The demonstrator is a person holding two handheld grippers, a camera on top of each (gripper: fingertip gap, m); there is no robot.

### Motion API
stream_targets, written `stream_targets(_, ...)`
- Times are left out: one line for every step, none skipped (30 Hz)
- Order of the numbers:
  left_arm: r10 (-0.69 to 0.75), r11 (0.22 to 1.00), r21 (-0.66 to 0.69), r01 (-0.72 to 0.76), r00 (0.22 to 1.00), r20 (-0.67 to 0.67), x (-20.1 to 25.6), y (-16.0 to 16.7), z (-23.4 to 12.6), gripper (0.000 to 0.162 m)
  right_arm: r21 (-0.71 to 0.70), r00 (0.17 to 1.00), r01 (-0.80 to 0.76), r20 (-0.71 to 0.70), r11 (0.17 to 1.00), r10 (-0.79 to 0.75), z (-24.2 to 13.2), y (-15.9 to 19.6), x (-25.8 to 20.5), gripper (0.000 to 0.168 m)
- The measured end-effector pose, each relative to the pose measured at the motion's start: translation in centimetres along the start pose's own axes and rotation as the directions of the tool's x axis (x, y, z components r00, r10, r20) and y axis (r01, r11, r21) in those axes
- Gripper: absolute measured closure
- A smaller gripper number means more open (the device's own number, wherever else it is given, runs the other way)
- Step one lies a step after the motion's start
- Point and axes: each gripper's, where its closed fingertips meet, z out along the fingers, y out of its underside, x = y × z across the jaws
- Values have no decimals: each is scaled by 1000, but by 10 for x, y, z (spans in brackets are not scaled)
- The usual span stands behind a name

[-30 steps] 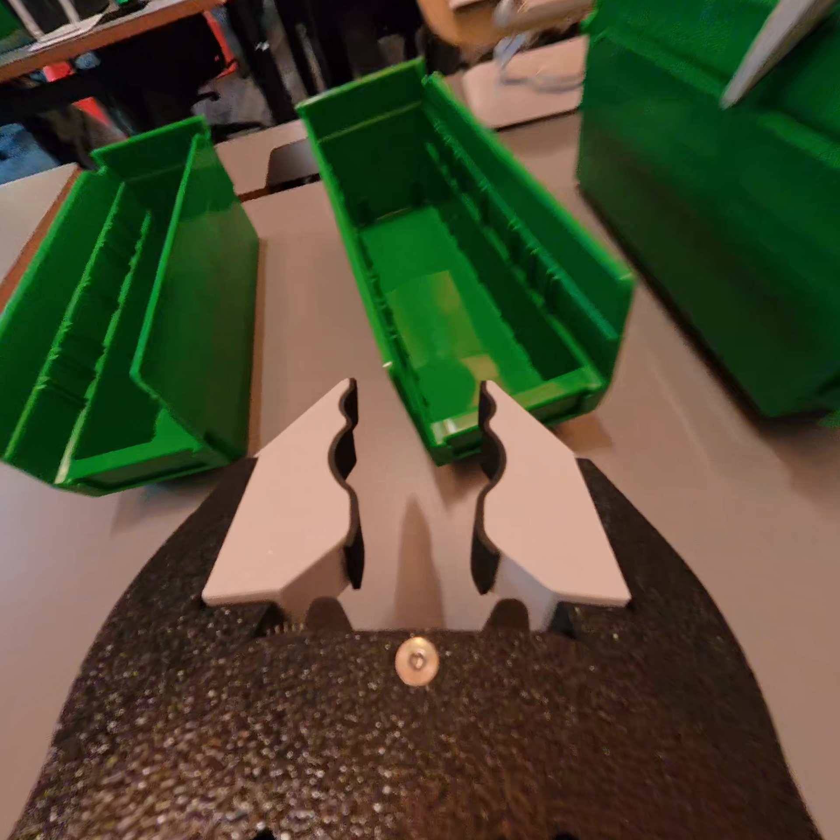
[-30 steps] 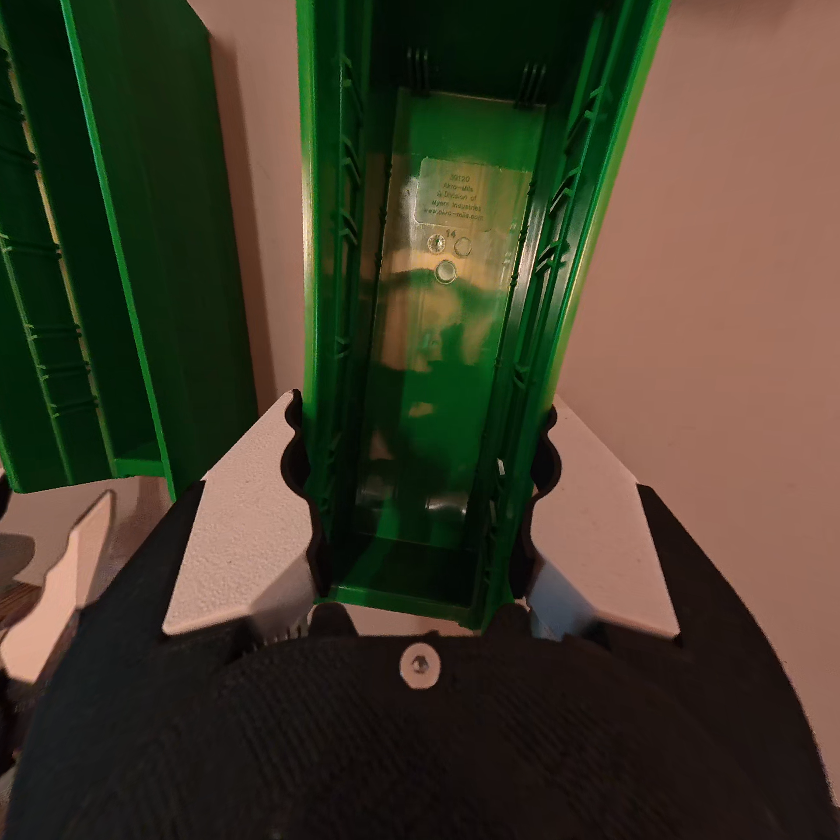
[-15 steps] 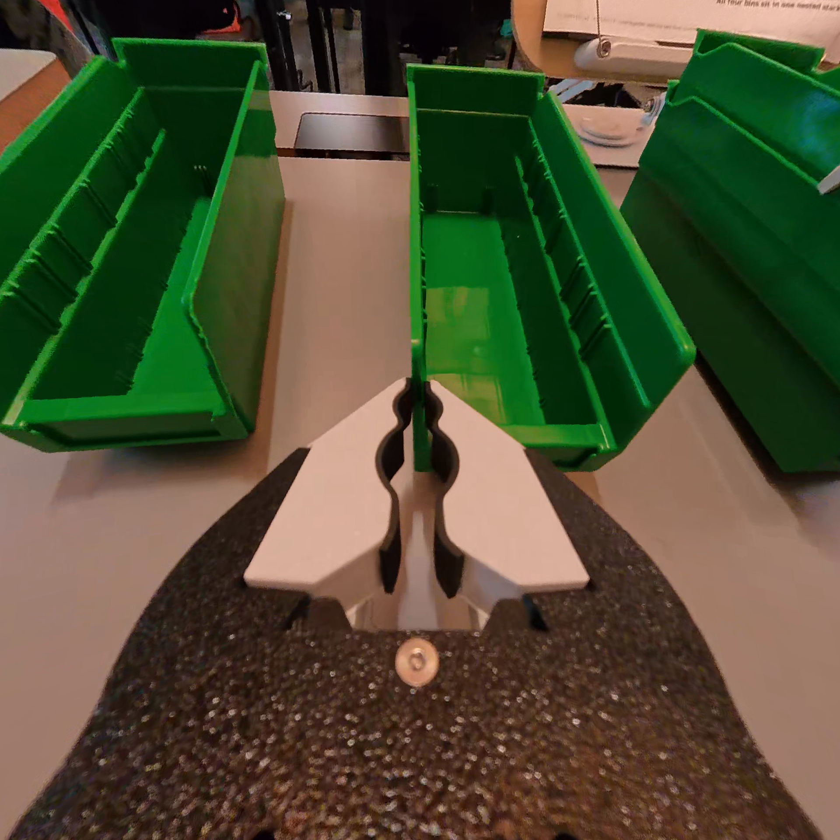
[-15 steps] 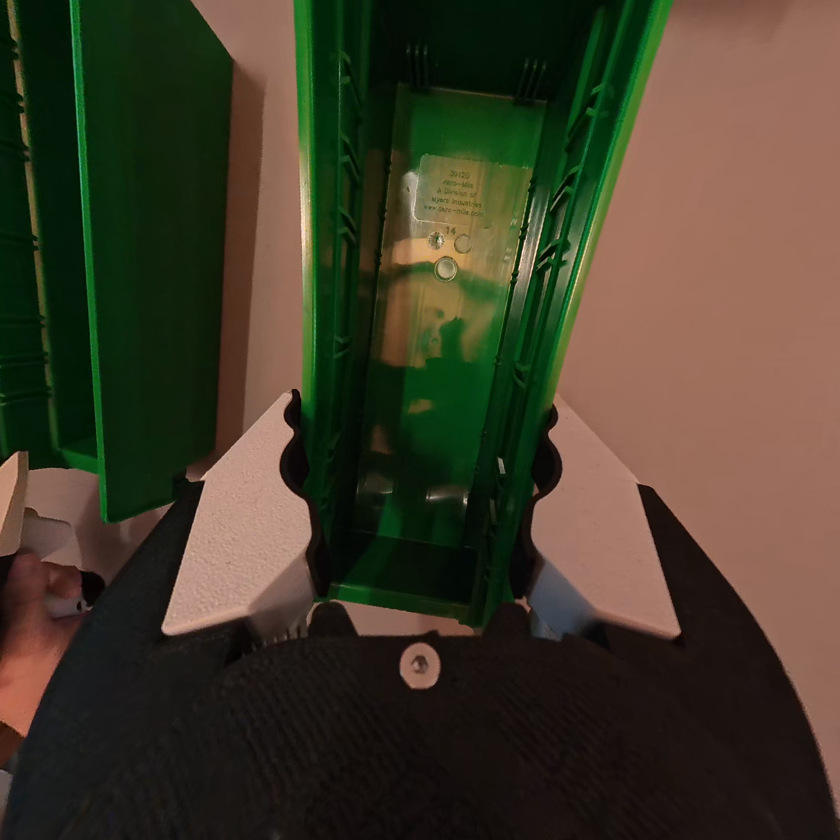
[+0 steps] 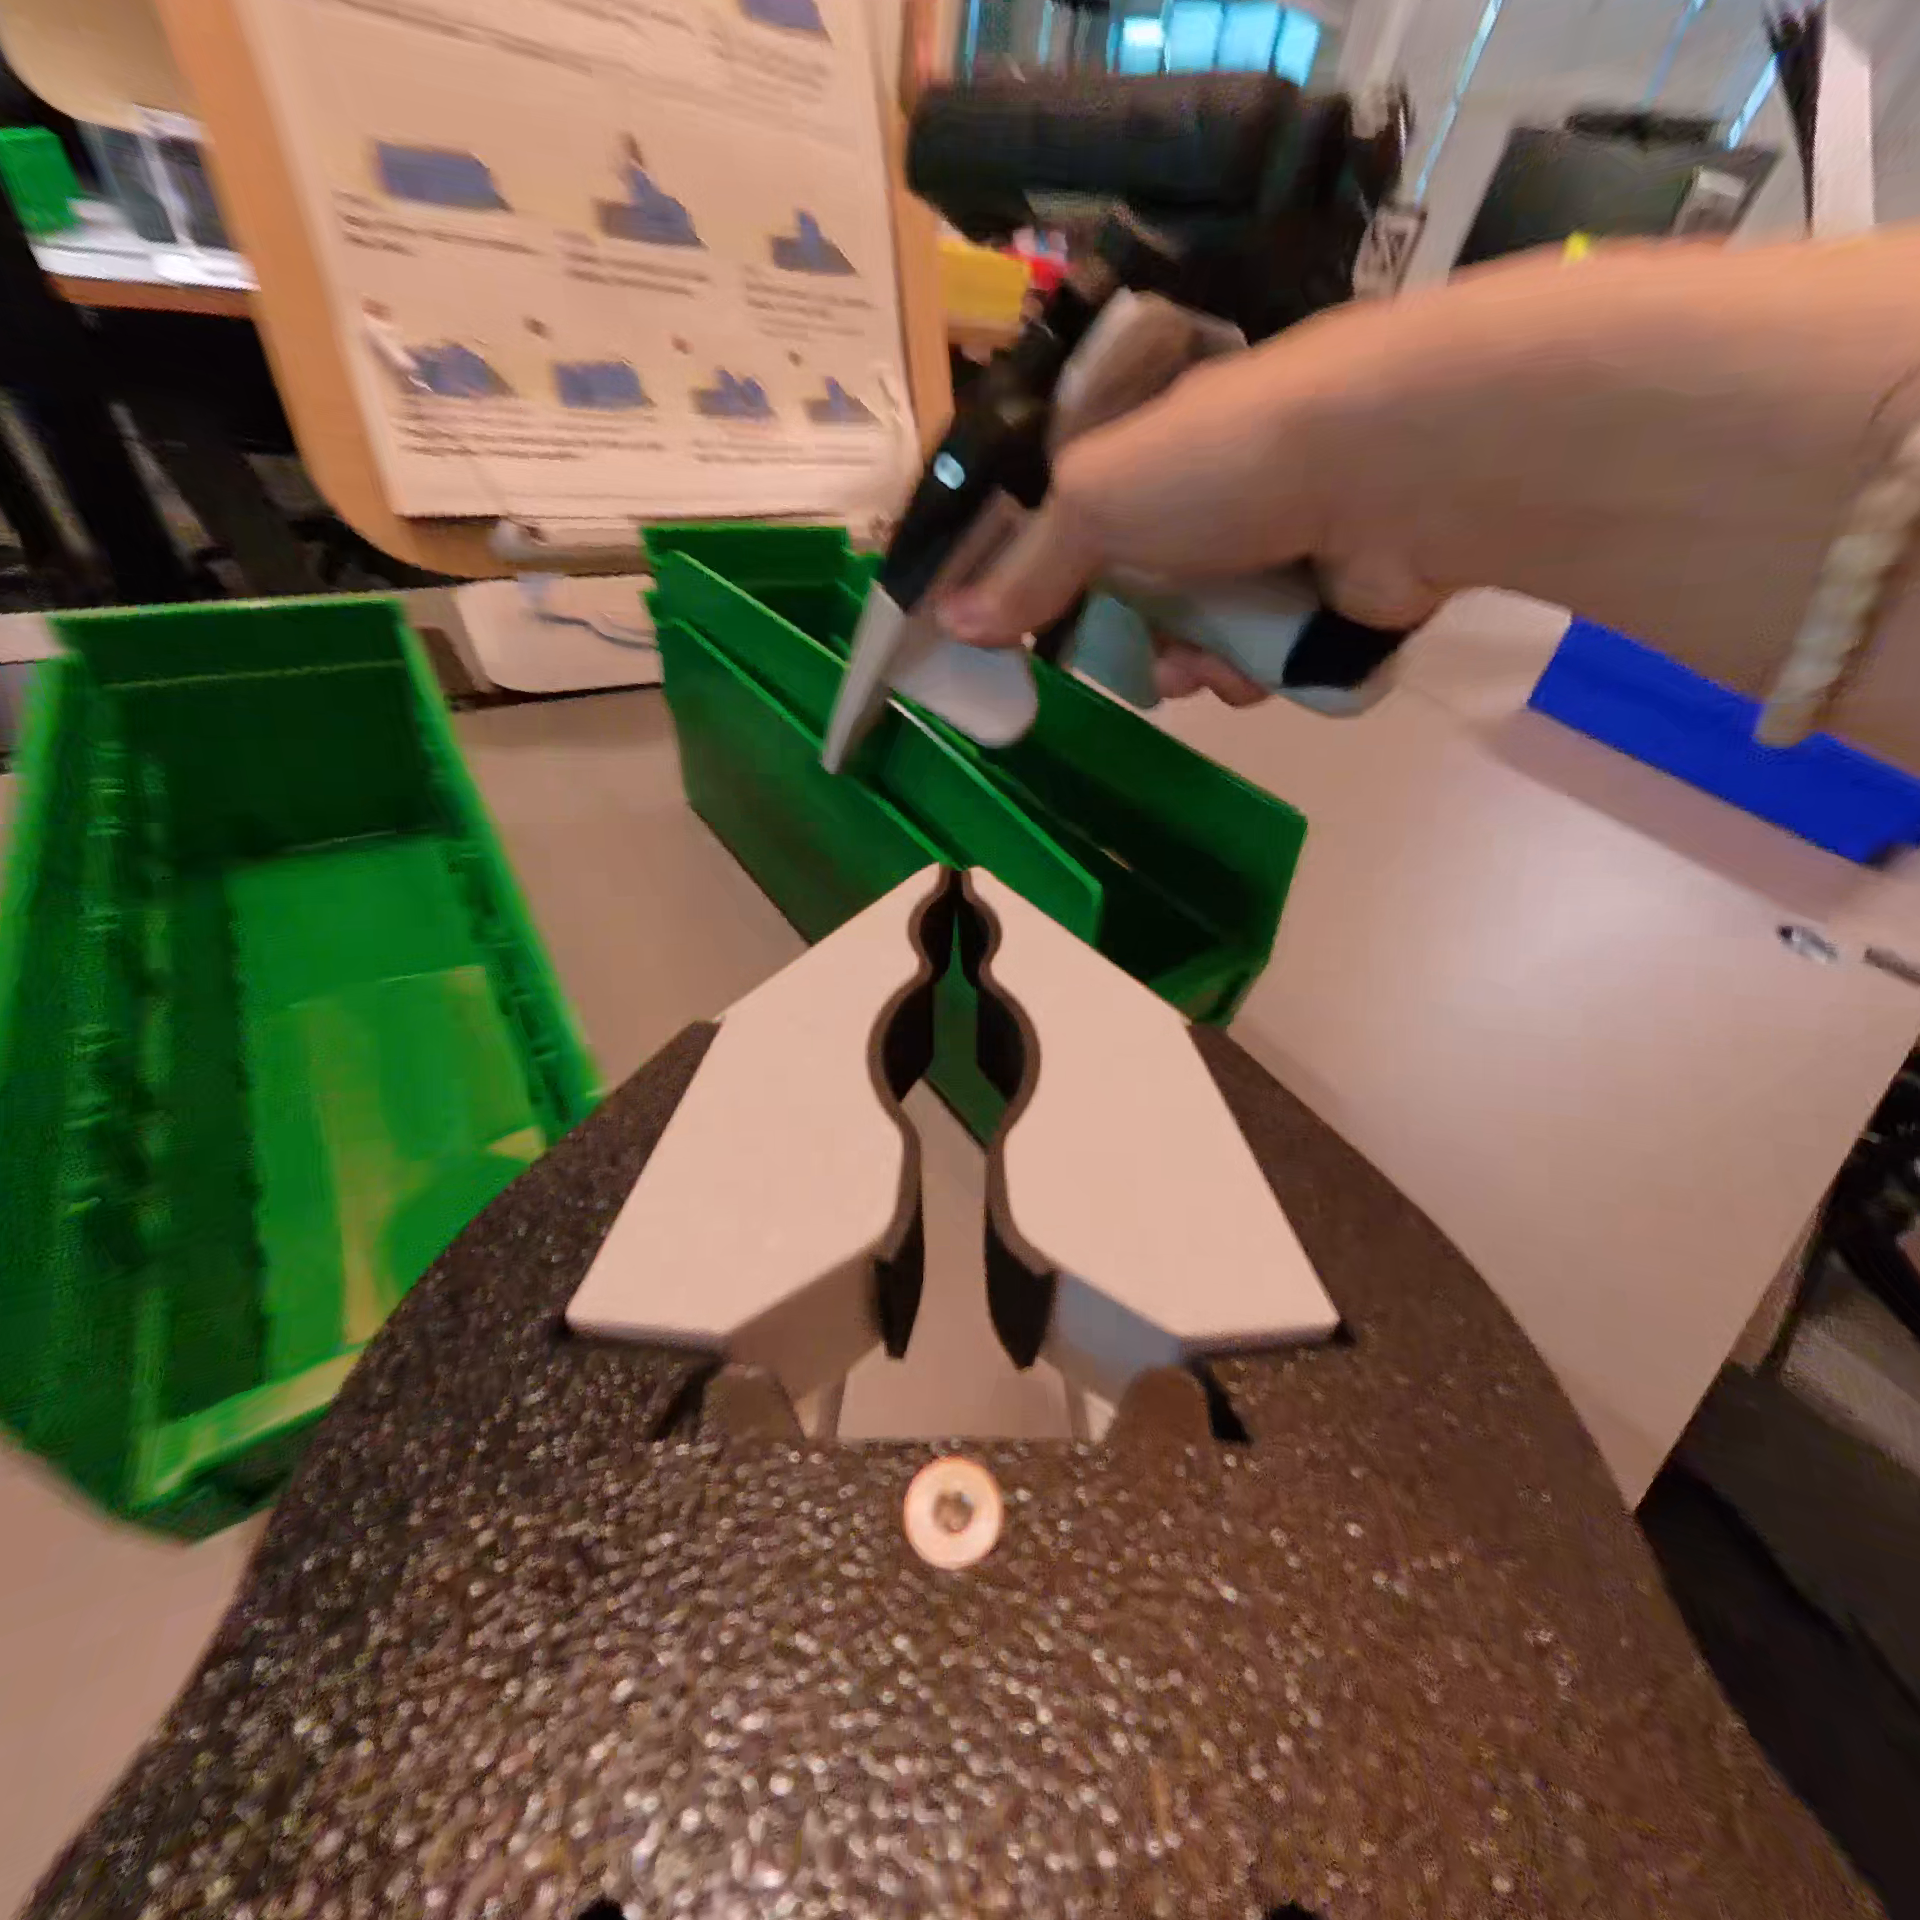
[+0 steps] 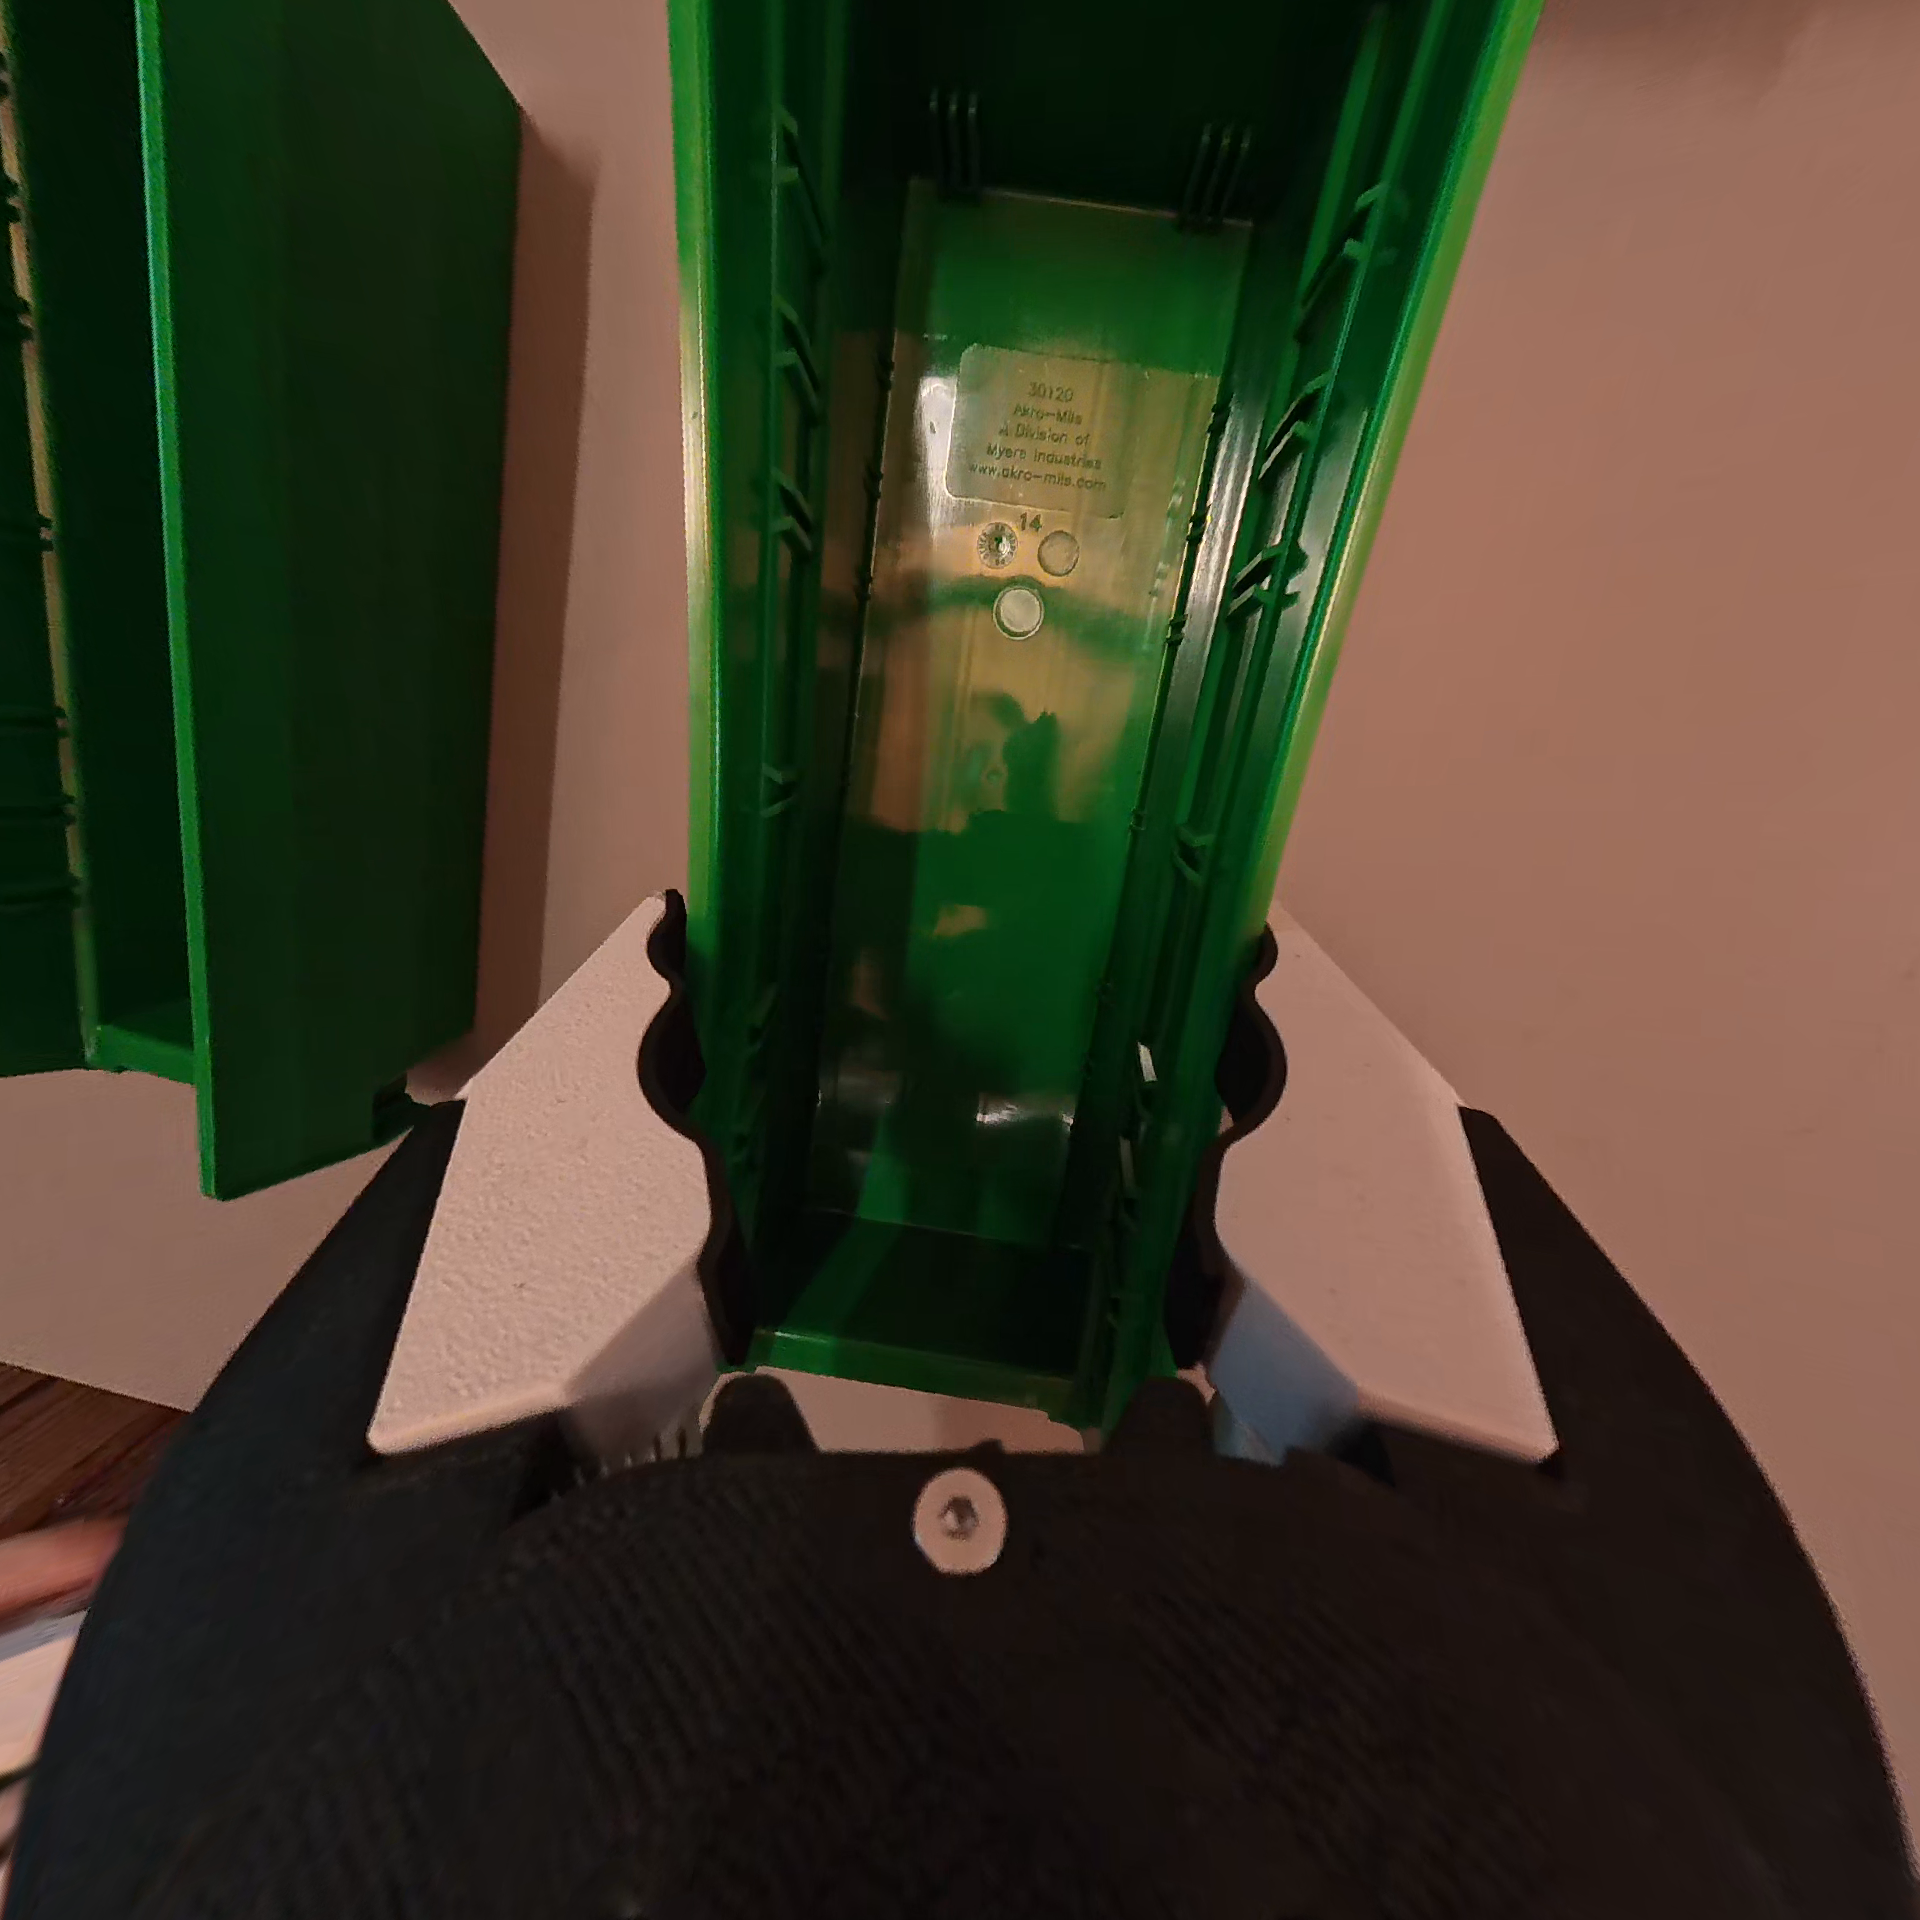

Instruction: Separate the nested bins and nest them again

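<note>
My left gripper (image 5: 956, 883) is shut on the near end of a thin green bin wall (image 5: 790, 810). That wall is the outer left side of the green bins (image 5: 1195, 831) standing at the right. I cannot tell which of those bins the wall belongs to. My right gripper (image 5: 914, 696), held by a hand, grips those bins farther back. In the right wrist view it (image 6: 966, 925) is shut across both side walls of a long green bin (image 6: 1039, 675). A separate green bin (image 5: 260, 987) stands to the left, blurred, and it also shows in the right wrist view (image 6: 312, 623).
The bins stand on a pale table (image 5: 1507, 987) whose edge (image 5: 1766, 1247) runs close on the right. A blue object (image 5: 1714, 748) lies at the far right. A board with an illustrated sheet (image 5: 623, 260) stands behind the bins.
My left gripper has left the middle bin's wall, swung right, and is now shut on a wall of the right-hand bins. The right gripper keeps its grip and has hardly moved.
</note>
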Motion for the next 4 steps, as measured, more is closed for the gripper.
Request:
stream_targets(12,999,-37,-12,1000,-3,6,9,13,162,1,1000,-1,2,1000,1,0,1,0,65)
stream_targets(10,996,-84,-9,1000,10,8,19,25,162,3,1000,-3,3,1000,3,0,1,0,65)
stream_targets(-5,994,-106,9,999,35,6,25,35,162,6,1000,-3,4,1000,3,0,1,0,65)
stream_targets(-36,994,-98,42,998,60,2,27,42,162,7,1000,-2,4,1000,2,0,1,0,65)
